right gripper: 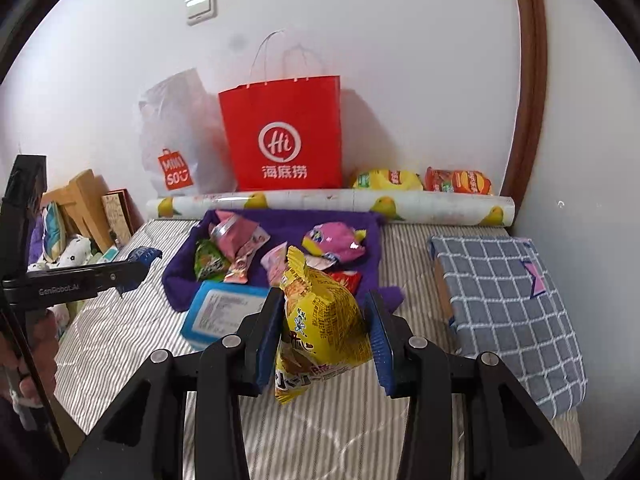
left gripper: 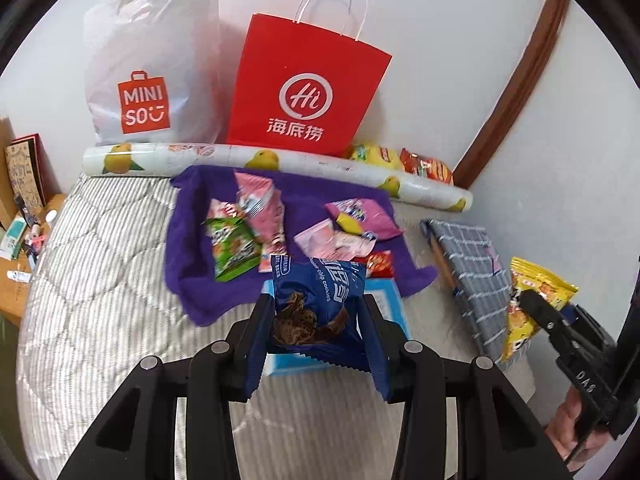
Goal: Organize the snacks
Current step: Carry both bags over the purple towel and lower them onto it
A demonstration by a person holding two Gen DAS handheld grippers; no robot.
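Our left gripper clamps a blue cookie packet; our right gripper pinches a yellow snack bag, both near the purple towel

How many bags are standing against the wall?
2. The red paper bag stands upright in the middle, and the white Miniso plastic bag leans just left of it, partly behind it. Nothing shows behind them, though something could be hidden.

light-blue flat box: mostly hidden behind dark-blue cookie packet | small red snack packet: half covered by yellow snack packet | desk clutter, left edge: too small to identify
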